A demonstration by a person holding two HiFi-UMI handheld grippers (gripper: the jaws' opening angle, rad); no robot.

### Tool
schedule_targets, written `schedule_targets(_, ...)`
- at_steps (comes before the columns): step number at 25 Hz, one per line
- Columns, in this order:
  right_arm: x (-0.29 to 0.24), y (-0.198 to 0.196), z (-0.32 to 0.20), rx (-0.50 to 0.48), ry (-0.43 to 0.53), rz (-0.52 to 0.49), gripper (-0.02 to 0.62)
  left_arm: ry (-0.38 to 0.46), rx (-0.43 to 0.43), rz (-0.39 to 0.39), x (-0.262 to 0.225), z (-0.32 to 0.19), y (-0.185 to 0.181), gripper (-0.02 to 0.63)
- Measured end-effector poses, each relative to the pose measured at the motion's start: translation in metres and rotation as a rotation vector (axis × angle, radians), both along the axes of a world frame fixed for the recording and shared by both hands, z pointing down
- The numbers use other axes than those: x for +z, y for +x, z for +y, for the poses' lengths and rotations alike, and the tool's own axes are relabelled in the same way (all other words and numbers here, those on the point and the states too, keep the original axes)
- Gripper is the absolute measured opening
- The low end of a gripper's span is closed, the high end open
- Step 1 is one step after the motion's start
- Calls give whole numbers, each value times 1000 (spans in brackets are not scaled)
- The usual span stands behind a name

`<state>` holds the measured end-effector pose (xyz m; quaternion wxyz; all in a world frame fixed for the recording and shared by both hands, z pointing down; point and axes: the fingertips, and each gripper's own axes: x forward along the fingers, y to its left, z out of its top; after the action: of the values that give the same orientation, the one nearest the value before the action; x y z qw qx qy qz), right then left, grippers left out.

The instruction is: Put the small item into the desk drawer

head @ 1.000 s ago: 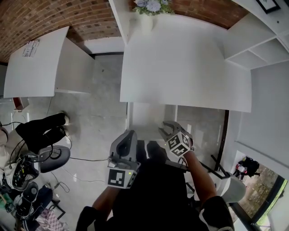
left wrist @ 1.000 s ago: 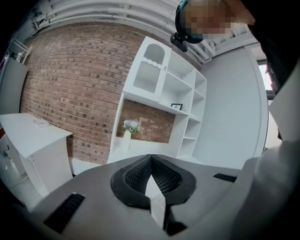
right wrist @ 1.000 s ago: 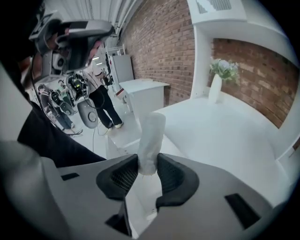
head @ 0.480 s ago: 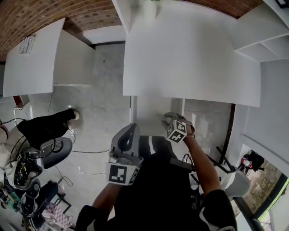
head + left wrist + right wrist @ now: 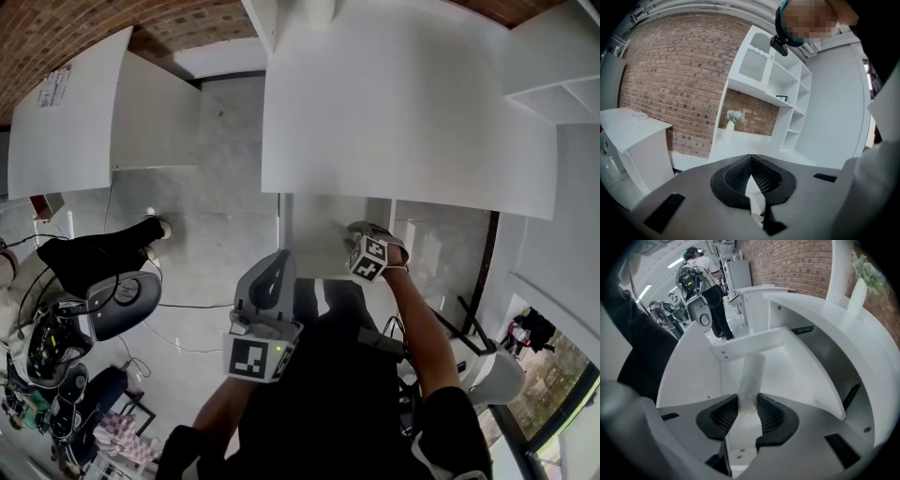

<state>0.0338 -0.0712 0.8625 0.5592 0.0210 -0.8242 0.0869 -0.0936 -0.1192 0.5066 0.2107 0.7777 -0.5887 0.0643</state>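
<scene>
My right gripper (image 5: 746,414) is shut on a small white cylinder (image 5: 752,373) that sticks out forward between its pads. Below it lies the open white desk drawer (image 5: 787,366), seen in the right gripper view. From the head view, the right gripper (image 5: 352,234) hovers over the drawer (image 5: 314,239), which is pulled out under the white desk top (image 5: 403,112); the cylinder is hidden there. My left gripper (image 5: 277,261) is held beside it, left of the drawer. The left gripper (image 5: 751,159) has its jaws together with nothing between them.
A second white desk (image 5: 66,112) stands at the left, across a strip of grey floor. A person in black (image 5: 98,253) and an office chair (image 5: 122,300) with cables are at the lower left. White shelving (image 5: 553,94) is at the right. A vase (image 5: 855,301) stands on the desk.
My right gripper has moved forward with the cylinder, from near my body to over the open drawer. The left gripper has hardly shifted.
</scene>
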Motion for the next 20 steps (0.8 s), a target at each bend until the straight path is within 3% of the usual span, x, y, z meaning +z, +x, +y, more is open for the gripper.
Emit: schedule_targets(20, 68, 8, 5, -52, -83, 116, 141, -61, -12, 49, 18, -20, 13, 23)
